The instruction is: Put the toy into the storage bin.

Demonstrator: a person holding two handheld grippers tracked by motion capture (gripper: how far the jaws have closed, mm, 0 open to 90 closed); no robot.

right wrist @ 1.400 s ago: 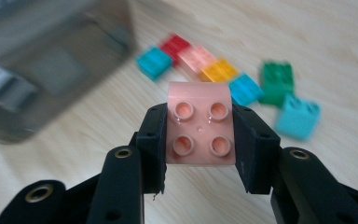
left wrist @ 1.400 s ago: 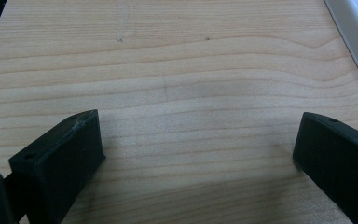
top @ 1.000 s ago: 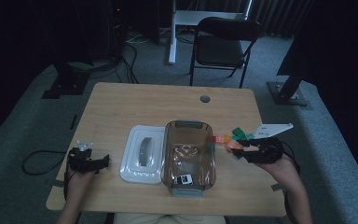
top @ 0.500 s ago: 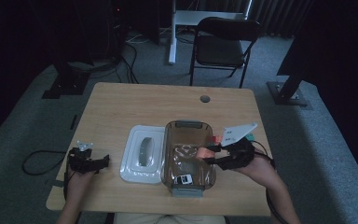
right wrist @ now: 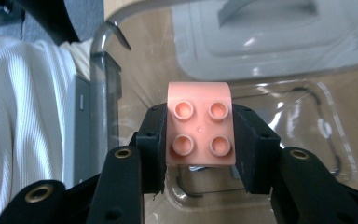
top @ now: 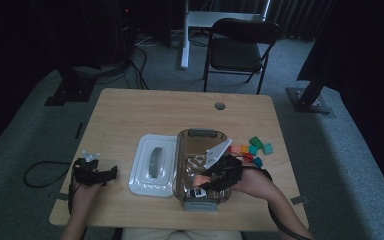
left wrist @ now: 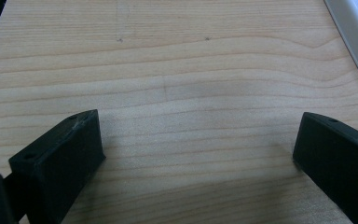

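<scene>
The right gripper, squeezing one pink block, has moved over the clear box. Left gripper wide open, holding nothing. About six blocks wait at three o'clock.

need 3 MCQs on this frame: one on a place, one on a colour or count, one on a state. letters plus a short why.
1. Where is the white lid?
A. On the clear container
B. On the table, on the left of the clear container
C. On the chair

2. What colour is the block between the right gripper's jaws?
A. Pale orange-pink
B. Green
C. Blue

3. How does the left gripper stand?
A. Shut on a block
B. Shut on the lid
C. Open, with bare table between its jaws

Key:
1 B: in the high view the lid lies flat beside the clear container, on the side towards the left gripper.
2 A: the right gripper view shows a pale orange-pink four-stud block clamped in the right gripper, above the container.
3 C: the left gripper view shows the jaws wide apart over the wooden table.
</scene>
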